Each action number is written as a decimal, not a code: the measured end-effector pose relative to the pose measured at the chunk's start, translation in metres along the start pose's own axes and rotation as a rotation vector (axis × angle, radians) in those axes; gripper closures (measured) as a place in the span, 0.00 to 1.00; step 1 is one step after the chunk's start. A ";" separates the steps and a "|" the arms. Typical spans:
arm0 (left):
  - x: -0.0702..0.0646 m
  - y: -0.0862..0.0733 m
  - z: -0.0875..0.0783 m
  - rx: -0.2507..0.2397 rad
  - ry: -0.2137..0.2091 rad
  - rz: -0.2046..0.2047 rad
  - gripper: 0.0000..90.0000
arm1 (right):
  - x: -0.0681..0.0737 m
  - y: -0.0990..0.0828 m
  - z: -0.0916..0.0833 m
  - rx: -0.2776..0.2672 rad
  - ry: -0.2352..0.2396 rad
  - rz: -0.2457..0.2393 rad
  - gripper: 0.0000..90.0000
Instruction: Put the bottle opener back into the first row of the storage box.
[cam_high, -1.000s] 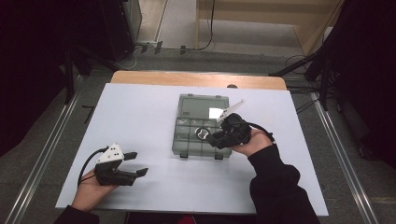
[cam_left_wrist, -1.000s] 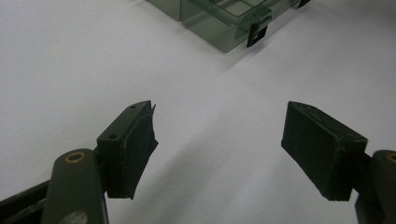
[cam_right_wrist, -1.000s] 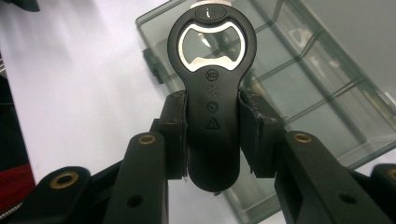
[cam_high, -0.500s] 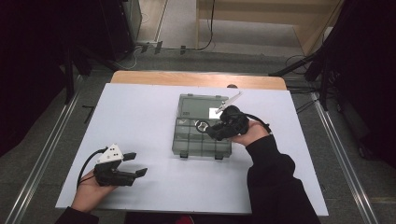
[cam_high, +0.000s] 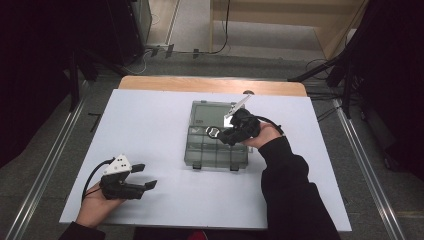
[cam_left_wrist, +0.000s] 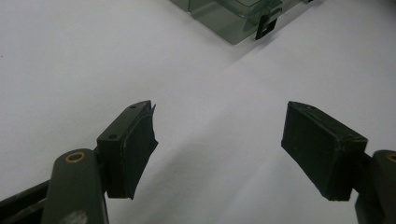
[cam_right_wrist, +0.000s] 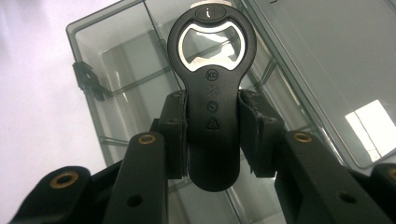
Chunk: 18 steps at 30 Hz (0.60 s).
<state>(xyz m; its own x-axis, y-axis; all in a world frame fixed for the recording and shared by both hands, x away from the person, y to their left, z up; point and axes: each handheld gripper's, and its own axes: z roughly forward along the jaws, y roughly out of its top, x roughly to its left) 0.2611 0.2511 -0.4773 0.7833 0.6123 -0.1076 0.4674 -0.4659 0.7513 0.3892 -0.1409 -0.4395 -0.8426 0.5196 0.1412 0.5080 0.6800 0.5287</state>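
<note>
right gripper (cam_right_wrist: 212, 140) is over the box (cam_high: 200, 155) now, jaws clamped on the opener (cam_right_wrist: 212, 116), pads squeezing the black handle from both sides about halfway down. the head with its metal-lined opening pokes out ahead, hanging above the clear compartments near the box's front edge, not touching anything that i can see. from the high view the opener (cam_high: 212, 132) sits just over the middle of the tray, with the lid lying flat open behind.

looks like a rigid little tool, light, nothing that bends or breaks. the handle seems smooth plastic and rounded, so it could twist or slide between the pads if the grip eases. holding it on the waist, below the wide head, is the sensible spot, and that's where it's held. my guess is it can be dropped into a compartment without fuss; the clear dividers are narrow, so the long shape may need lining up.

left gripper (cam_high: 145, 176) rests on the table (cam_high: 150, 115), jaws wide apart, nothing between them.
</note>
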 end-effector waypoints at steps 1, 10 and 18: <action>0.000 0.000 0.000 -0.001 0.000 -0.002 0.28 | -0.001 0.000 0.002 -0.002 -0.001 -0.006 0.74; 0.000 0.000 0.000 -0.004 -0.001 -0.005 0.28 | 0.001 0.006 0.011 0.002 -0.003 -0.052 0.74; 0.000 0.000 0.000 -0.003 -0.003 -0.001 0.28 | 0.004 0.012 0.020 0.002 -0.022 -0.093 0.73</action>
<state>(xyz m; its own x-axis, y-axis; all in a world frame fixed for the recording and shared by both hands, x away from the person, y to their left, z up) 0.2612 0.2514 -0.4771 0.7842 0.6106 -0.1104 0.4668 -0.4633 0.7533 0.3954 -0.1200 -0.4492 -0.8820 0.4656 0.0732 0.4282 0.7267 0.5371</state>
